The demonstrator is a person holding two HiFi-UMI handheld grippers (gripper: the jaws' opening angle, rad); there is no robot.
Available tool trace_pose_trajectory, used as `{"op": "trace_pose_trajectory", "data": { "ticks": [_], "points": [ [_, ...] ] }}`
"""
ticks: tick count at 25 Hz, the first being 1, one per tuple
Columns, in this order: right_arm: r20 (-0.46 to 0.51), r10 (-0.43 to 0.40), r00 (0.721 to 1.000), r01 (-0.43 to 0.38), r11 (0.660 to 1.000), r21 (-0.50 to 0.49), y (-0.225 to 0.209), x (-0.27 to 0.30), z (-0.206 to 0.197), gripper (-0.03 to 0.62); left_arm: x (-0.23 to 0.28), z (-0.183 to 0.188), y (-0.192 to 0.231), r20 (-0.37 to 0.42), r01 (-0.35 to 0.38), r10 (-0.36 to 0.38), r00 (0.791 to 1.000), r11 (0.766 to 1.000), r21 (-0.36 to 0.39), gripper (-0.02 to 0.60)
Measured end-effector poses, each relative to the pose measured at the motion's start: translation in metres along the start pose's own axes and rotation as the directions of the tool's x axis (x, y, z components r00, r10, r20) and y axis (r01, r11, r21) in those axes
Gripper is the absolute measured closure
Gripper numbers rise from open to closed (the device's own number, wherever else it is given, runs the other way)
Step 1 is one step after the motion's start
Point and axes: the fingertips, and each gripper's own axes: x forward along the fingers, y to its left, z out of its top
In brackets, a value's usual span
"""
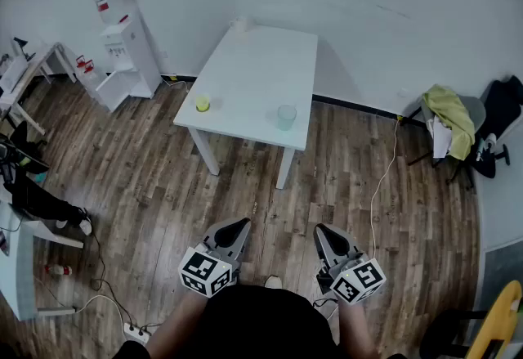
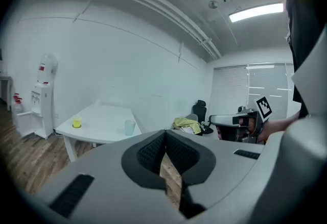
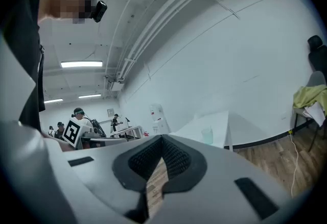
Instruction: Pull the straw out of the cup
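Note:
A pale green see-through cup (image 1: pixel 286 116) stands near the front right edge of the white table (image 1: pixel 261 63); I cannot make out a straw in it. A small yellow cup (image 1: pixel 202 105) sits at the table's left edge. The see-through cup (image 2: pixel 130 127) also shows far off in the left gripper view, and the same cup (image 3: pixel 206 135) in the right gripper view. Close to my body, well short of the table, my left gripper (image 1: pixel 242 224) and right gripper (image 1: pixel 320 230) hang over the wooden floor. Both have their jaws closed together with nothing in them.
A water dispenser (image 1: pixel 122 38) stands left of the table. At the right are a chair with a yellow-green cloth (image 1: pixel 449 116) and a black office chair (image 1: pixel 498 124). A cable (image 1: pixel 384 177) runs across the floor. A power strip (image 1: pixel 135 334) and a desk (image 1: pixel 24 75) are at the left.

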Motion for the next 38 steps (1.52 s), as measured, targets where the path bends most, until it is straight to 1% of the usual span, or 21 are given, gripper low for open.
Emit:
{"op": "trace_pose_trajectory", "data": {
  "ticks": [5,10,14,21,26,32,38],
  "points": [
    [-0.004,0.012,1.0,-0.012,1.0,0.003,-0.004,-0.005,-0.003,0.572,0.003,-0.001,-0.006,0.006,-0.013,0.013,1.0,1.0,0.003,0.568],
    [0.014,0.013,1.0,-0.013,1.0,0.025,-0.01,-0.013,-0.002,0.571,0.008,-0.002,-0.013,-0.002,-0.012,0.012,1.0,1.0,0.012,0.568],
    [0.02,0.015,1.0,-0.015,1.0,0.02,-0.013,-0.023,0.0,0.571,0.009,-0.003,-0.017,-0.001,-0.027,0.027,1.0,1.0,0.008,0.568],
    [0.011,0.025,1.0,-0.026,0.999,0.047,-0.026,-0.038,-0.005,0.571,0.014,-0.006,-0.028,-0.002,-0.047,0.047,0.999,0.999,0.001,0.568],
    [0.018,0.041,0.999,-0.042,0.996,0.075,-0.034,-0.047,-0.007,0.571,0.019,-0.01,-0.039,-0.011,-0.047,0.047,0.999,0.999,-0.001,0.568],
    [0.016,0.044,0.999,-0.045,0.996,0.076,-0.048,-0.05,-0.003,0.57,0.029,-0.012,-0.039,-0.016,-0.051,0.05,0.999,0.999,-0.018,0.568],
    [0.009,0.031,0.999,-0.032,0.997,0.073,-0.061,-0.036,0.002,0.569,0.046,-0.011,-0.024,-0.03,-0.04,0.039,0.999,0.999,-0.029,0.568]
  ]
}}
